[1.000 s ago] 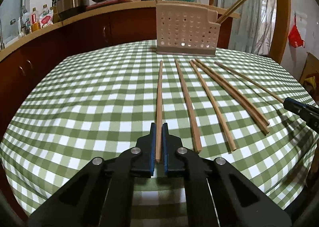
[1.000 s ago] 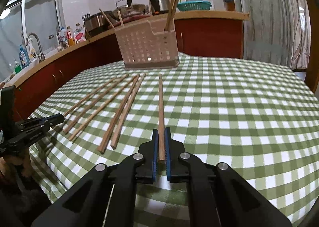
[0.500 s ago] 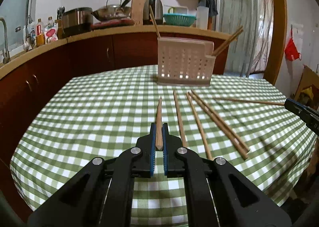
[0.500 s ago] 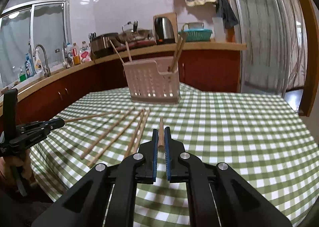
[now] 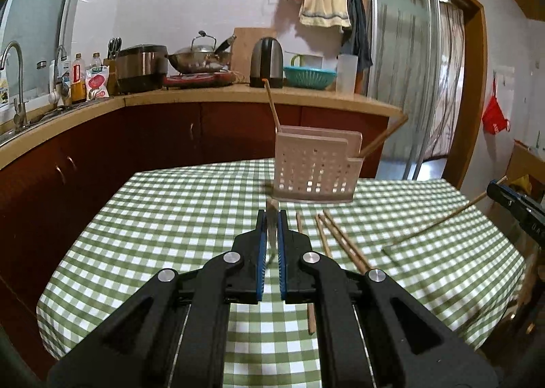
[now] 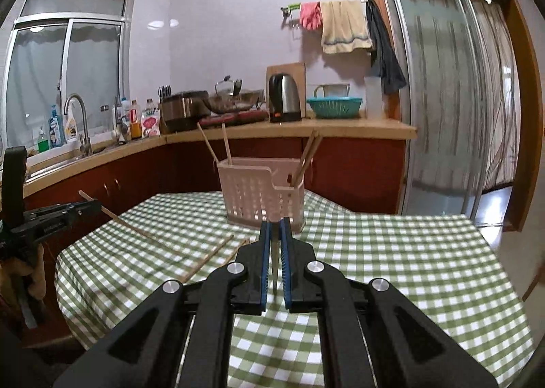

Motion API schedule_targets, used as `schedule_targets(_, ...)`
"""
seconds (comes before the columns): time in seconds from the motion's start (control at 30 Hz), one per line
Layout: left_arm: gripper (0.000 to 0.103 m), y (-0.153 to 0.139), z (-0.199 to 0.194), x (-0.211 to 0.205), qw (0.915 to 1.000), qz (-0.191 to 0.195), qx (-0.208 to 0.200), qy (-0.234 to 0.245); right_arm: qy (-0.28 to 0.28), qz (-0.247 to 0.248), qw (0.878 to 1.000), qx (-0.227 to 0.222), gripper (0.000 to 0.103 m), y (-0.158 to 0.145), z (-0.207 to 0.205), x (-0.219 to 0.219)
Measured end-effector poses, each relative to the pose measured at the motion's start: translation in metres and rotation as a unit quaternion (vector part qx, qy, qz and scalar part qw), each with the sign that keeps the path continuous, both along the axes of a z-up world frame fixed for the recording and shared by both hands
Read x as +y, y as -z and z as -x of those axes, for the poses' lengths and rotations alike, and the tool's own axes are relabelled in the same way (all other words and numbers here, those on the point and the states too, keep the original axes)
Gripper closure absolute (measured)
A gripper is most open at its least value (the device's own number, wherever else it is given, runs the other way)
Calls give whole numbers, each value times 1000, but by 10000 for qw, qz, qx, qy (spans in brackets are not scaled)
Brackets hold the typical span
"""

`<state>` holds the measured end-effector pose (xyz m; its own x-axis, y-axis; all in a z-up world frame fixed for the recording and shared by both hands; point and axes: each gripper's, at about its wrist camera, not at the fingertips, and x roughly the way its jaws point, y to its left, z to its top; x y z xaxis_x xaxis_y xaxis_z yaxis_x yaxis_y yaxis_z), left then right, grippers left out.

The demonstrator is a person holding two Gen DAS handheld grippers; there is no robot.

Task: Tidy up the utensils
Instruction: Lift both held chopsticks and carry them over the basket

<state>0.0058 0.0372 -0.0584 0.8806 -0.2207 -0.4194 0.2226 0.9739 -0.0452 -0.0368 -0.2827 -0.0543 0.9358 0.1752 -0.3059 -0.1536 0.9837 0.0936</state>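
Note:
My left gripper (image 5: pixel 271 214) is shut on a wooden chopstick (image 5: pixel 271 229), which it holds above the checked table and points toward the perforated pale utensil holder (image 5: pixel 315 166). My right gripper (image 6: pixel 275 222) is shut on another chopstick (image 6: pixel 274 260), also raised and aimed at the holder (image 6: pixel 259 190). Each view shows the other gripper at its edge with its stick slanting down to the cloth: the right gripper (image 5: pixel 497 192) and the left gripper (image 6: pixel 92 206). Several loose chopsticks (image 5: pixel 340 241) lie on the table. A few chopsticks (image 6: pixel 306 156) stand in the holder.
The green-checked tablecloth (image 5: pixel 170 217) covers a table whose edges drop off on the left and right. Behind the holder runs a dark red counter (image 5: pixel 204 129) with a kettle (image 5: pixel 267 62), a wok and a teal basket. A person's hand (image 6: pixel 20 268) grips the left tool.
Both grippers have risen from the table, each lifting its chopstick. The sticks, which lay flat on the cloth, now hang in the air and both views look more level at the holder.

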Motion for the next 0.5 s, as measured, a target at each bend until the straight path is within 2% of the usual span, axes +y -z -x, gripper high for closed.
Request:
schedule_targets(0.17,97,-7,-13,5,9999,120,26,28,-81,-11,10000,-18,96,-5,-17,0)
schedule_targets(0.5,96,-14,-51,9,10000,16,-52,9,-147,6,9998,-144,96,-15,-56,4)
